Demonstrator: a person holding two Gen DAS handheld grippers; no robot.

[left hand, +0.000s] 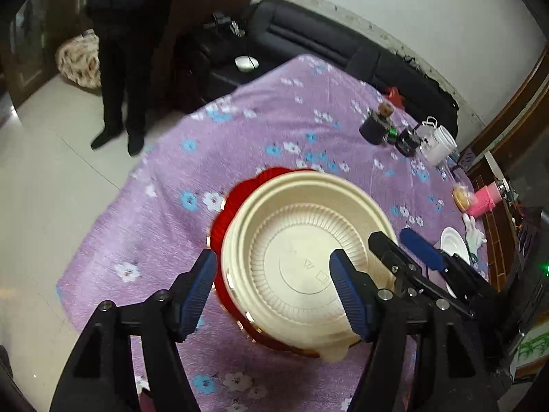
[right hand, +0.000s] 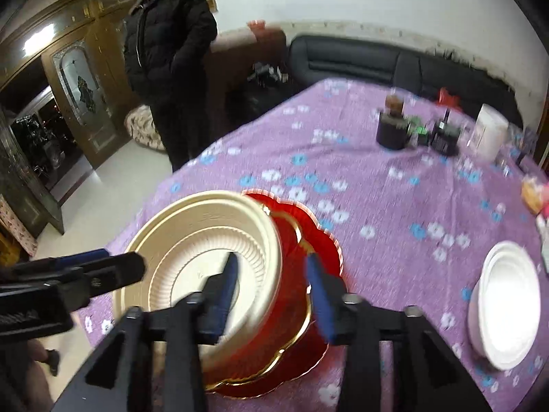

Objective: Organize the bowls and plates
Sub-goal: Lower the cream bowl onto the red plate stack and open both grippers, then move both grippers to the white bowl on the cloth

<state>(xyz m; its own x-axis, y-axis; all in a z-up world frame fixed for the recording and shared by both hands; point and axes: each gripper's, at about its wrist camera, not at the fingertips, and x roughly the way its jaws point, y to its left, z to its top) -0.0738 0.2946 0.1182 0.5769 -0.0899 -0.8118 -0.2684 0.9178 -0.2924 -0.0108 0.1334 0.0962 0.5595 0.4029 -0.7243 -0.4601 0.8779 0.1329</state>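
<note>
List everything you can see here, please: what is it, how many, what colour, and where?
cream bowl: one, cream, on the red plates
red plates: stack, count unclear, red with gold rims, near table edge
white bowls: small stack, white, right side of table
tablecloth: one, purple with flowers, covering table
dark jars: two, far side of table
white tub: one, beside the jars
sofa: one, black, behind table
bystander: one, dark clothes, standing beyond table
left gripper: black with blue pads, open, straddling the bowl rim
right gripper: same, open, over bowl and plates
</note>
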